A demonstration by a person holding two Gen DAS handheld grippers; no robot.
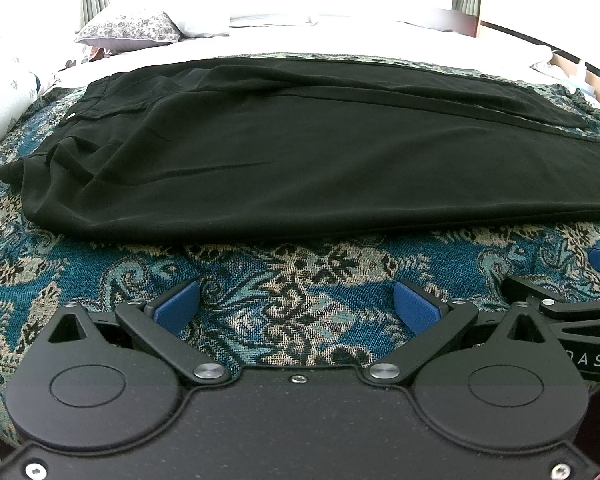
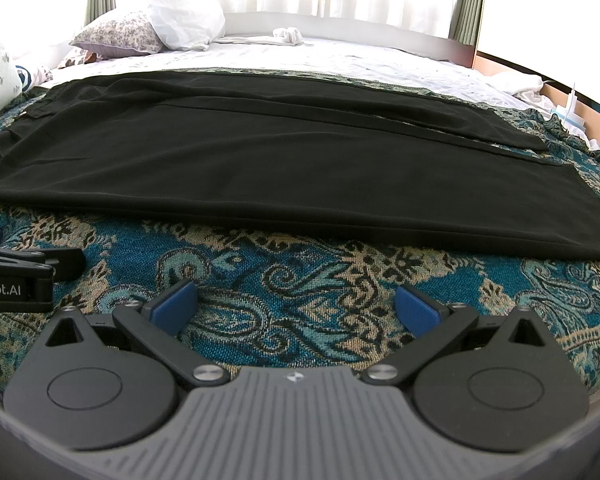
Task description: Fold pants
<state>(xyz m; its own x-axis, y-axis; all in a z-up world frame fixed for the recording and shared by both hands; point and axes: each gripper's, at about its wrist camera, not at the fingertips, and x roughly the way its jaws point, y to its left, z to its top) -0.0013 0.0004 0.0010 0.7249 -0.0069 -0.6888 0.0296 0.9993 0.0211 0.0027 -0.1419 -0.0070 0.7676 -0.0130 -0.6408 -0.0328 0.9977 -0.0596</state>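
My left gripper [image 1: 296,306] sits at the bottom of its frame with both blue pads spread wide and nothing between them, resting low over the patterned blue throw [image 1: 300,276]. My right gripper [image 2: 296,306] is likewise released and empty, just beside the left one. The black pants [image 1: 300,152] lie flat across the middle of both frames, waistband toward the left, legs running right.
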